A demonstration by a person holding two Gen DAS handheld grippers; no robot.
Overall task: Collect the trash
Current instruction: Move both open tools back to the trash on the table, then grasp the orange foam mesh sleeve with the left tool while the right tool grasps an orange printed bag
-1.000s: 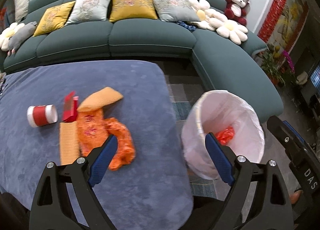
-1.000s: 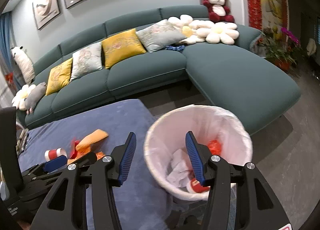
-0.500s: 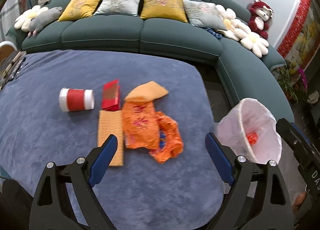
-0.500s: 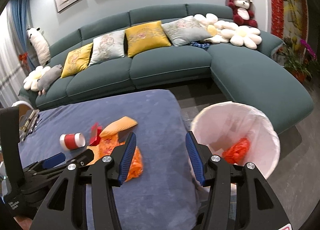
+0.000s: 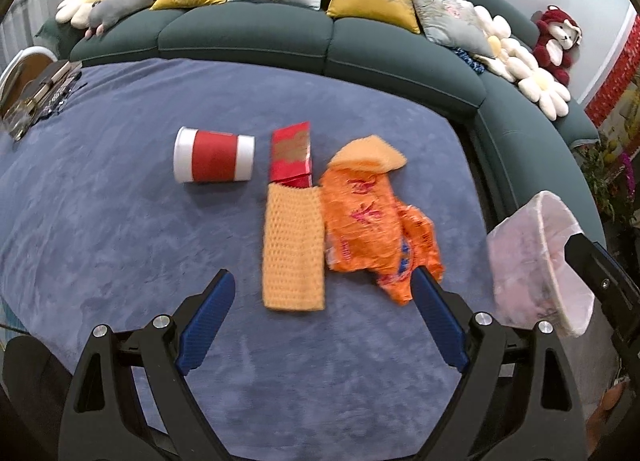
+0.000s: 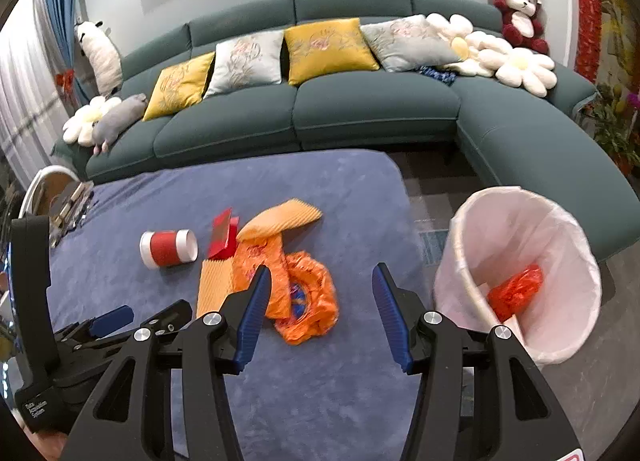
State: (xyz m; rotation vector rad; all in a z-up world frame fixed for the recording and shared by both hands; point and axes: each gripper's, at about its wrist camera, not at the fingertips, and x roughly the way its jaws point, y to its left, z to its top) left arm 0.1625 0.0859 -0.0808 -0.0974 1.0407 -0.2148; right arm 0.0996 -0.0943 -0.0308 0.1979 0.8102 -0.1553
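Note:
On the blue-covered table [image 5: 100,229] lie a red and white paper cup [image 5: 214,160] on its side, a red carton [image 5: 291,159], two orange knitted cloths [image 5: 292,251] and a crumpled orange plastic wrapper [image 5: 376,233]. My left gripper [image 5: 322,321] is open and empty, just in front of the near cloth. My right gripper [image 6: 318,311] is open and empty above the wrapper [image 6: 304,301]. The white-lined trash bin [image 6: 520,261] stands right of the table with red plastic [image 6: 516,293] inside; it also shows in the left wrist view [image 5: 536,261].
A teal corner sofa [image 6: 360,113] with cushions and plush toys wraps behind and to the right. Books and a round object [image 5: 36,89] sit at the table's far left. Potted plants [image 6: 616,121] stand at far right.
Both grippers have swung left from over the bin to over the table's trash. The bin has shifted to the right of both views. Both stay open and empty.

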